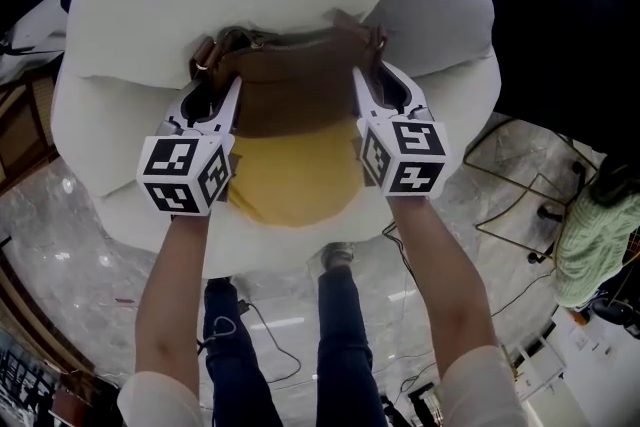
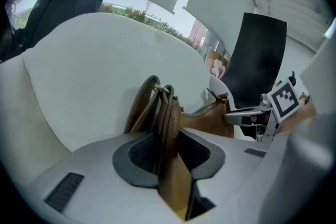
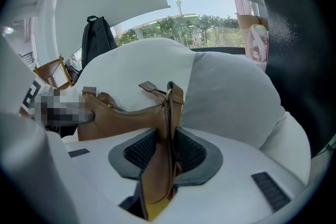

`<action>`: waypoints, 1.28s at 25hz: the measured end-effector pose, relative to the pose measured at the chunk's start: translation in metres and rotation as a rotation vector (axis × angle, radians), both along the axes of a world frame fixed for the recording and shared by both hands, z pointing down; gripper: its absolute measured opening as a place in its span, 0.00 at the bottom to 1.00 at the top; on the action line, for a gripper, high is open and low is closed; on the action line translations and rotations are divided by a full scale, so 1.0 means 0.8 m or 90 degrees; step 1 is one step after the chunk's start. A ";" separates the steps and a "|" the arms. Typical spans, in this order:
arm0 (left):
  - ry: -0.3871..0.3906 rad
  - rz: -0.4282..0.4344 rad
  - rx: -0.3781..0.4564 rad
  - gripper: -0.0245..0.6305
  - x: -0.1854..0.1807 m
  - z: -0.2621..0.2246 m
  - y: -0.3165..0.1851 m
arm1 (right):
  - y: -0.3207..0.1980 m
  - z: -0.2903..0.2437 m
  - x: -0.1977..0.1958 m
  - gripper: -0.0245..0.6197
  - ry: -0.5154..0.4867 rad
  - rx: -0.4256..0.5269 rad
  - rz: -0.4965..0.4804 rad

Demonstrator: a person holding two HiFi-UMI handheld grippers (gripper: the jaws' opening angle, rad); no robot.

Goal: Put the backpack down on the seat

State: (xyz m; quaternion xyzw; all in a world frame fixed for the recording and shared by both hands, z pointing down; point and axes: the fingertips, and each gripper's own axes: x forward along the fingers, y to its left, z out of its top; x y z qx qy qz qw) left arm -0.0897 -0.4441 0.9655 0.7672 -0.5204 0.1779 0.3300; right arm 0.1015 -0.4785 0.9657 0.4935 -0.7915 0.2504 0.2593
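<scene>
I have the left gripper (image 1: 207, 83) and right gripper (image 1: 377, 75) each pinched partway shut on a side edge of the brown leather backpack with yellow lower panel (image 1: 295, 100), held over the white padded armchair seat (image 1: 130, 205), so lowering it squarely, then releasing, looks next

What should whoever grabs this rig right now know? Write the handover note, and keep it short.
Grippers: the left gripper is shut on the brown backpack at its left end, by the strap ring. The right gripper is shut on its right end.
Position: the backpack is upright between both grippers, over the white seat and close to the backrest. Whether its bottom already rests on the cushion cannot be told.
Done: backpack brought to the seat.
Left: settle it fully, open both grippers, pull back.
</scene>
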 end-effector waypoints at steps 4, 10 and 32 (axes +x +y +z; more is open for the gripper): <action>0.000 -0.006 -0.003 0.20 -0.003 0.002 -0.003 | -0.003 0.001 -0.001 0.25 0.006 0.008 0.010; 0.003 -0.021 -0.019 0.24 -0.007 0.003 -0.002 | -0.004 0.001 0.001 0.32 0.009 0.005 0.029; 0.017 -0.072 -0.027 0.41 -0.033 -0.018 0.030 | 0.020 -0.021 -0.002 0.44 -0.012 0.001 0.036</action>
